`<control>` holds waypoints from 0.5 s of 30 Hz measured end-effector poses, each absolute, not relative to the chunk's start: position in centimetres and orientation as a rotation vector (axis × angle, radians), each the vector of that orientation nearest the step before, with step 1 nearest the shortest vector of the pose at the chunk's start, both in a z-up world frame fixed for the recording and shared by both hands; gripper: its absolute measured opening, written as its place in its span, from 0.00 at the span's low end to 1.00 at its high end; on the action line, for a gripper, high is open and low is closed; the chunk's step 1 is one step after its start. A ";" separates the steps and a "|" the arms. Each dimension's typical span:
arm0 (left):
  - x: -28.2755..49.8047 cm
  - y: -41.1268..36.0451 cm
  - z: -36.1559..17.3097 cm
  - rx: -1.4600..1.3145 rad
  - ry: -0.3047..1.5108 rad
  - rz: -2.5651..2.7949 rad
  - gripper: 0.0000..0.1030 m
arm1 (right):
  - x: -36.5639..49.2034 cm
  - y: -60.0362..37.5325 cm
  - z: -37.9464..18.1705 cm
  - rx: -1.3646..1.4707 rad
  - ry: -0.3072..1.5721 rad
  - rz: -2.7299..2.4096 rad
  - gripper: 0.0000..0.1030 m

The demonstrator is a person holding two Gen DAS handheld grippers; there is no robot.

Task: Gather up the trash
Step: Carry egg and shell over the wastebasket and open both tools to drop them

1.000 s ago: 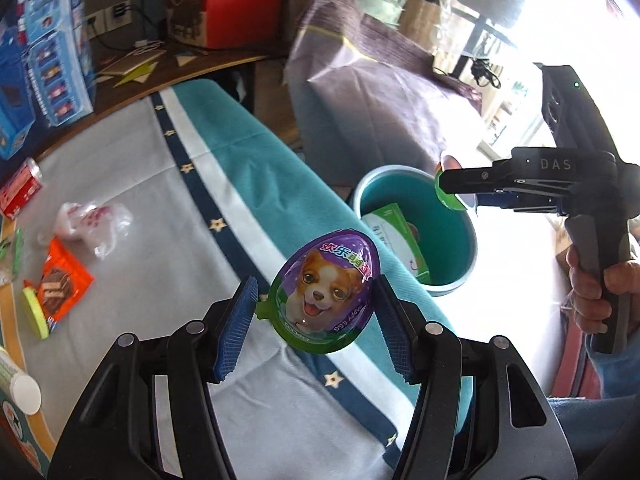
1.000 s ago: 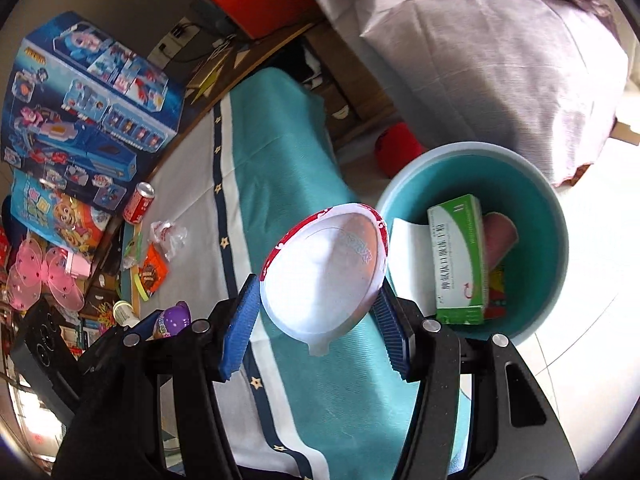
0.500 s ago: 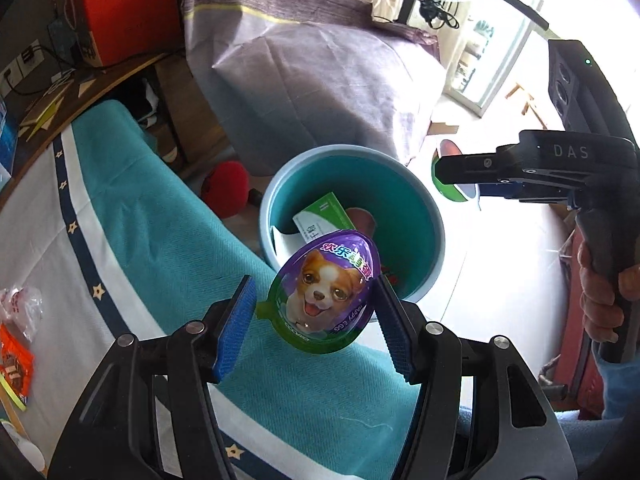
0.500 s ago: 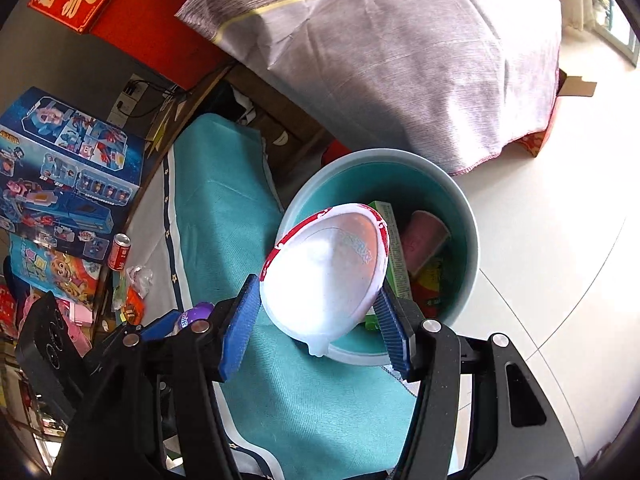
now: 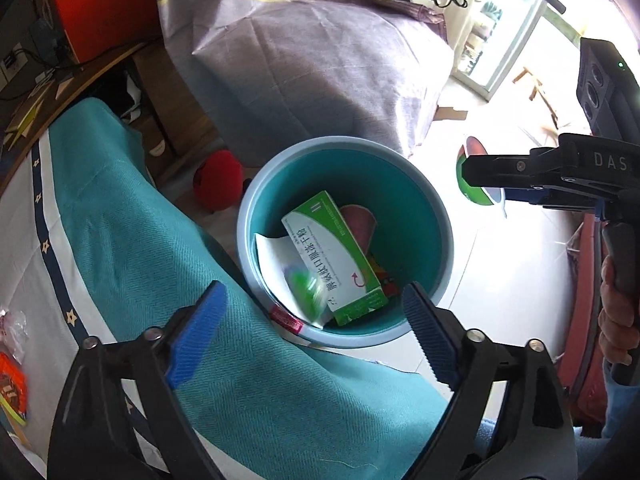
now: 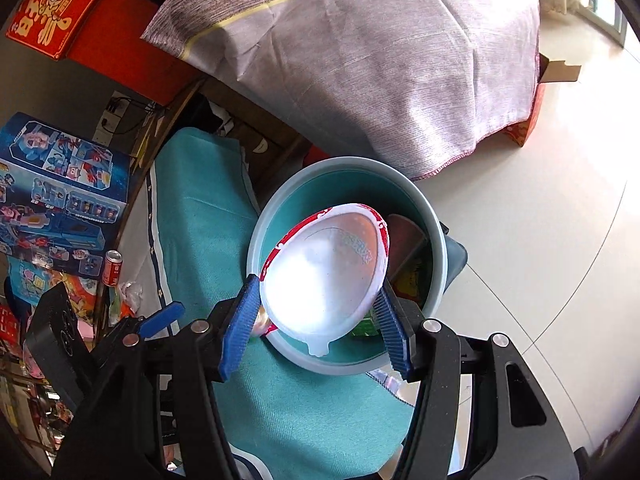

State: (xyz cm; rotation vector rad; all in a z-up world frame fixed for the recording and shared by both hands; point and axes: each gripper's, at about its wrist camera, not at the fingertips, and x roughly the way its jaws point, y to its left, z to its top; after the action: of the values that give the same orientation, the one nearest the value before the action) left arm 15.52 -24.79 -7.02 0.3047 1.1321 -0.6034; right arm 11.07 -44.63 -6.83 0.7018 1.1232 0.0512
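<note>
My left gripper [image 5: 314, 300] hangs over the teal bin [image 5: 344, 146], its jaws opening, with nothing pressed between the blue pads. Below them a blurred purple-and-green egg packet [image 5: 304, 286] is dropping onto the green medicine box [image 5: 332, 256] and white paper inside the bin. My right gripper [image 6: 316, 300] is shut on a white egg-shaped shell with a red rim [image 6: 326, 276], held above the bin's rim [image 6: 344, 162]. In the left wrist view the right gripper [image 5: 480, 180] shows from the side, right of the bin, in a person's hand [image 5: 618, 320].
The table's teal cloth with a star border [image 5: 120, 240] drapes beside the bin. A large cloth-covered piece of furniture [image 5: 312, 60] stands behind it, and a red ball [image 5: 218, 184] lies on the floor. Wrappers [image 5: 12, 376], a red can [image 6: 113, 267] and toy boxes [image 6: 56, 184] sit on the table.
The left jaws have spread and the egg packet has left them, falling into the bin. Both grippers have shifted from the table edge to above the bin.
</note>
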 end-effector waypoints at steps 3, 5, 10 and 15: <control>15.5 -24.4 -6.8 0.297 1.136 -0.591 0.92 | 11.3 -44.2 -6.9 0.691 1.132 0.057 0.53; 15.3 -24.0 -6.8 0.291 1.144 -0.586 0.93 | 11.4 -43.8 -6.9 0.685 1.136 0.063 0.53; 14.9 -22.7 -6.6 0.267 1.154 -0.573 0.95 | 11.9 -42.8 -7.1 0.668 1.151 0.071 0.53; 14.7 -21.3 -6.5 0.223 1.167 -0.557 0.95 | 12.5 -41.4 -7.3 0.642 1.174 0.085 0.53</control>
State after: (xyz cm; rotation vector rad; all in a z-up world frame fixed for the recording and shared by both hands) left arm 14.71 -21.28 -6.53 0.2229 1.1667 -0.5572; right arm 12.52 -41.43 -7.28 0.6424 1.1740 0.0845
